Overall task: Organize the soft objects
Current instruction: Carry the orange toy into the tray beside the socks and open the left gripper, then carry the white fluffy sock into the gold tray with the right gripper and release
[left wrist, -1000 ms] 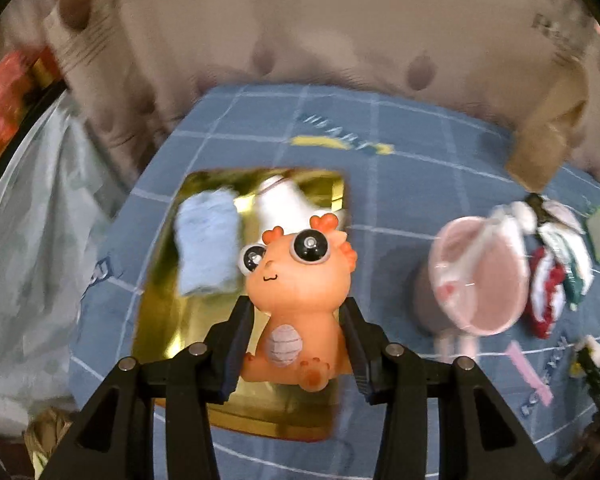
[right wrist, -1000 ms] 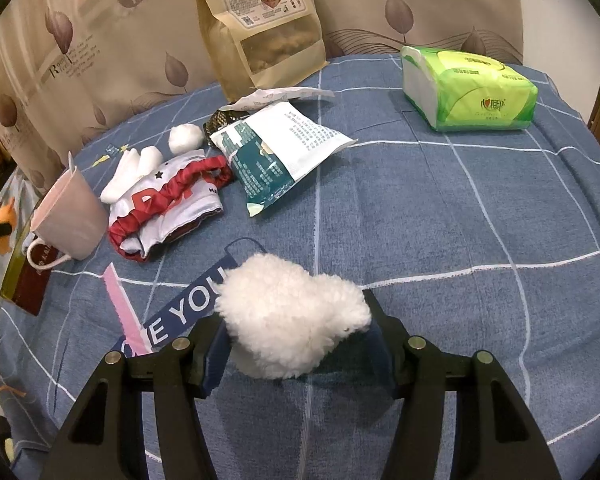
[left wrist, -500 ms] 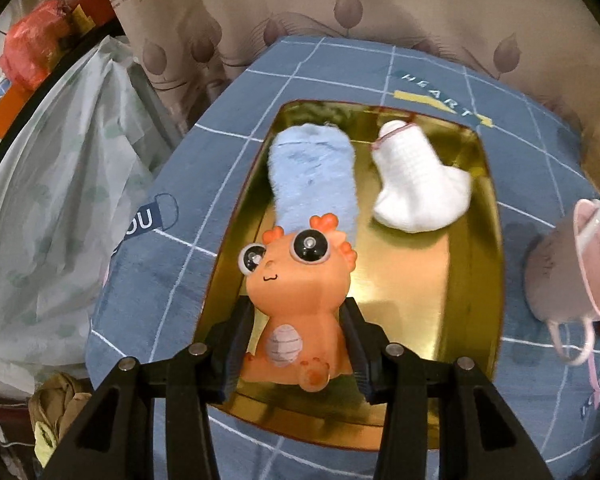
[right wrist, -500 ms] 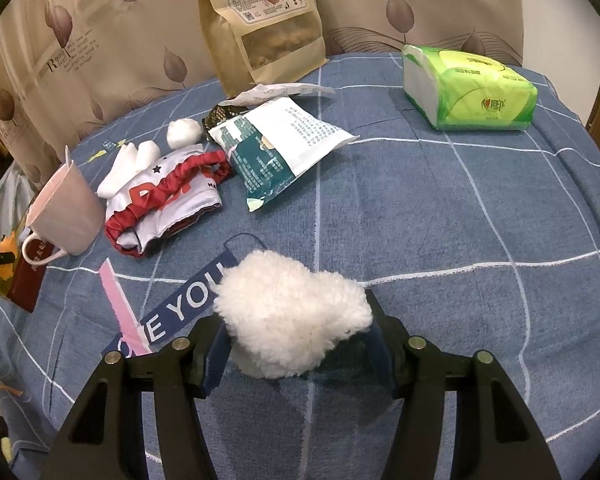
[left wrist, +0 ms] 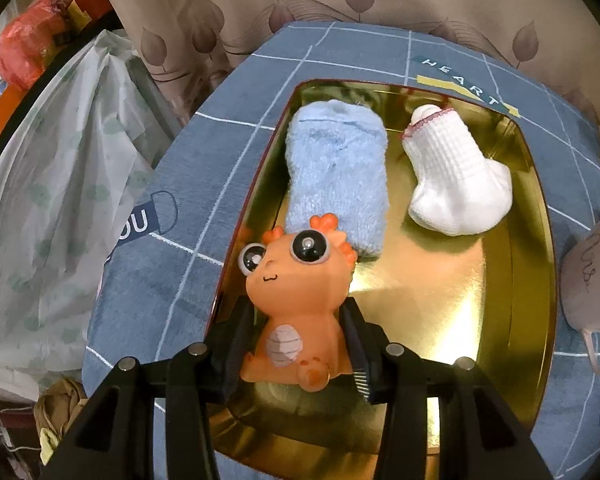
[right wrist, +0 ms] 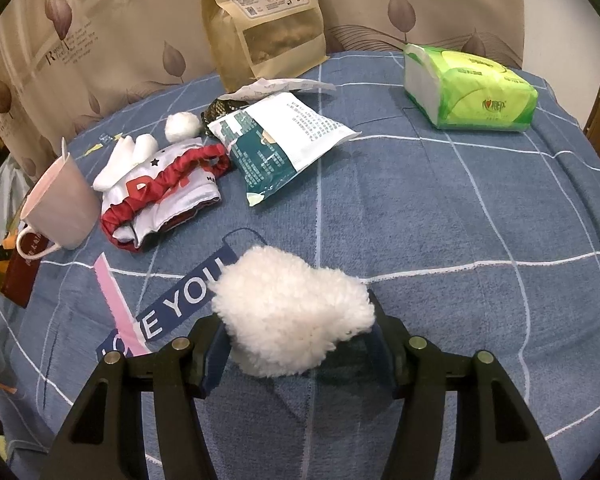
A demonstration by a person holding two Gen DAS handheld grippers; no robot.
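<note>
My left gripper (left wrist: 296, 344) is shut on an orange dragon toy (left wrist: 300, 304) and holds it low over the near left part of a gold tray (left wrist: 512, 320). In the tray lie a light blue fluffy sock (left wrist: 338, 176) and a white sock (left wrist: 456, 180). My right gripper (right wrist: 296, 344) is shut on a white fluffy plush piece (right wrist: 288, 312) just above the blue checked cloth. A red and white fabric item (right wrist: 160, 196) with white pompoms lies on the cloth to the far left of it.
A pink mug (right wrist: 60, 208) stands by the tray's right side and also shows in the left wrist view (left wrist: 592, 268). A snack packet (right wrist: 280, 140), a brown pouch (right wrist: 264, 16) and a green tissue pack (right wrist: 472, 88) lie farther back. Plastic bags (left wrist: 52, 200) hang past the table's left edge.
My left gripper has carried the dragon toy forward and lower over the tray, which now looks larger. The right gripper has stayed almost still with the plush piece.
</note>
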